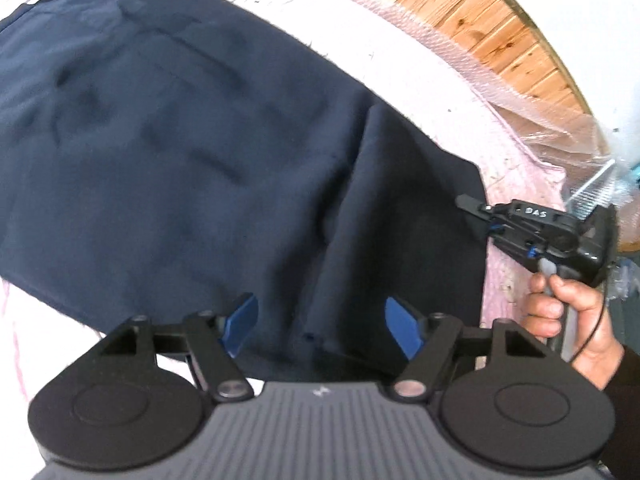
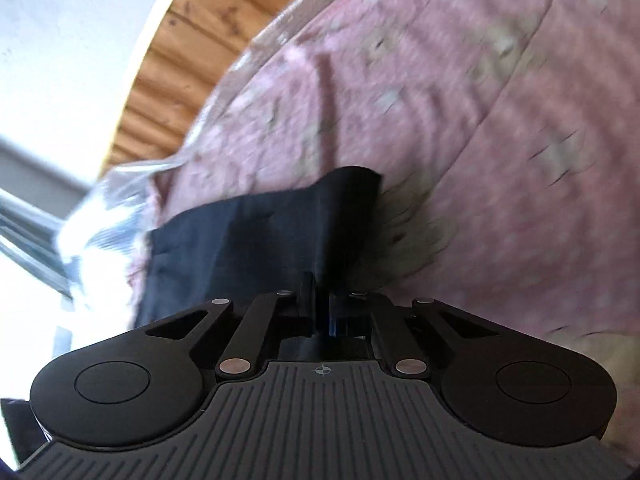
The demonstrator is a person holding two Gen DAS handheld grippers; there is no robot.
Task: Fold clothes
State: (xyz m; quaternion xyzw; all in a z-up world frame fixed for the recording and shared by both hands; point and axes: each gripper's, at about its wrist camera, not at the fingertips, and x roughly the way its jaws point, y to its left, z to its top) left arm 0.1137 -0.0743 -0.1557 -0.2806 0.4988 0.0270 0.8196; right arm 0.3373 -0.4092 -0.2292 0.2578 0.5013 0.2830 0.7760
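A dark navy garment [image 1: 192, 140] lies spread across the pink bedspread [image 1: 420, 52]. The right gripper [image 2: 320, 308] pinches the garment's right edge, likely to lift it for a fold, while the left gripper [image 1: 320, 328] hovers above the near hem, fingers spread.

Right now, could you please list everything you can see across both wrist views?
Dark navy garment: one, spread flat on the bedspread, its right-hand edge bunched and pinched.
Pink patterned bedspread: one, under the garment.
Clear plastic sheeting: one, crumpled along the bedspread's far edge.
Wooden plank panel: one, brown, beyond the bedspread.
White wall: behind the planks.
Left gripper: black with blue pads, jaws apart above the garment's near edge.
Right gripper: black, jaws shut on the garment's edge.
Person's right hand: one, gripping the right gripper's handle.
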